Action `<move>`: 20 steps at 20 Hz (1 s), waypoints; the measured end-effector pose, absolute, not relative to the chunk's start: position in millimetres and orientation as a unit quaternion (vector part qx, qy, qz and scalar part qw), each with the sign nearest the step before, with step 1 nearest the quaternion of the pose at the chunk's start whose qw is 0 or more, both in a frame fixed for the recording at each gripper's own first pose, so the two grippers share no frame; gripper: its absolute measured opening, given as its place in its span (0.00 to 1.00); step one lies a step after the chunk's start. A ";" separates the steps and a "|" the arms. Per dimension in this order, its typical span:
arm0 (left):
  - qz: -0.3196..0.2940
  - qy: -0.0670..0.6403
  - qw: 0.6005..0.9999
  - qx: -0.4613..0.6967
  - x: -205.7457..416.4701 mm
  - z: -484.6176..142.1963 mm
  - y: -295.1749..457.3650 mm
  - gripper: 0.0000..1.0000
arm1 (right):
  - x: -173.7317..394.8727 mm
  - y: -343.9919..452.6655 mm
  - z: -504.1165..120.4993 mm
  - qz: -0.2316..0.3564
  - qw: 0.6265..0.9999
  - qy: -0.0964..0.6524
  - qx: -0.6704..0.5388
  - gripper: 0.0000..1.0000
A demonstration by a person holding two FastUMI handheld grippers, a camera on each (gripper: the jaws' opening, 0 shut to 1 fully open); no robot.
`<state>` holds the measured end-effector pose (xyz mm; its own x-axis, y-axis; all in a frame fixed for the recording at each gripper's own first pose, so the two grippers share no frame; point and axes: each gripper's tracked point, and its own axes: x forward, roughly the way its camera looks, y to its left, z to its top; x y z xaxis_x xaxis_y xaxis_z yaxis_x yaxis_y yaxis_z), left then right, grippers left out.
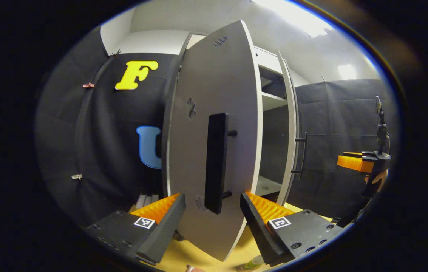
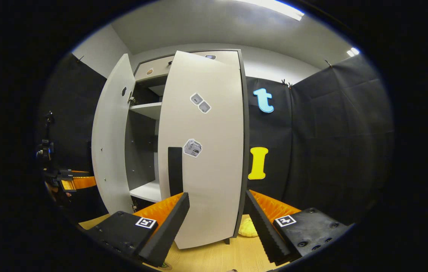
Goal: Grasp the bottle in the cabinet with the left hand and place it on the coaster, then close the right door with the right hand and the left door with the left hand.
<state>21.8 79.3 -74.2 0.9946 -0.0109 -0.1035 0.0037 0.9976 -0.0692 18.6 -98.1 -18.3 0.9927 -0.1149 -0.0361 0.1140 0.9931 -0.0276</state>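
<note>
The cabinet's left door stands ajar right in front of my left gripper, which is open, its fingers on either side of the black bar handle without touching it. A greenish, rounded thing, perhaps the bottle's top, peeks in at the bottom edge. In the right gripper view the right door faces me, partly swung in, with its black handle just above my open right gripper. The left door hangs wide open beside it.
Between the doors I see bare white shelves and the cabinet floor. A yellow lump lies on the wooden tabletop by the cabinet's foot. Farther off, a hand holds the right gripper; the left gripper shows at the left.
</note>
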 end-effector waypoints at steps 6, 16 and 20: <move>-0.038 0.051 0.998 -0.009 36.9 -69.4 44.3 0.95 | 8.8 -104.5 -19.4 -0.061 0.998 0.024 -0.016 0.98; -0.034 0.054 0.998 -0.014 18.1 -62.1 42.5 0.95 | 7.7 -93.5 -23.1 -0.042 0.999 0.033 -0.011 0.98; -0.029 0.056 0.998 -0.003 8.3 -60.1 44.0 0.95 | 5.1 -83.2 -23.5 -0.029 0.999 0.035 -0.010 0.98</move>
<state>8.3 44.0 -60.1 0.9920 -0.0579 -0.1125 0.0572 0.9983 -0.0096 5.1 -83.2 -23.5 0.9959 -0.0585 -0.0684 0.0571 0.9981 -0.0228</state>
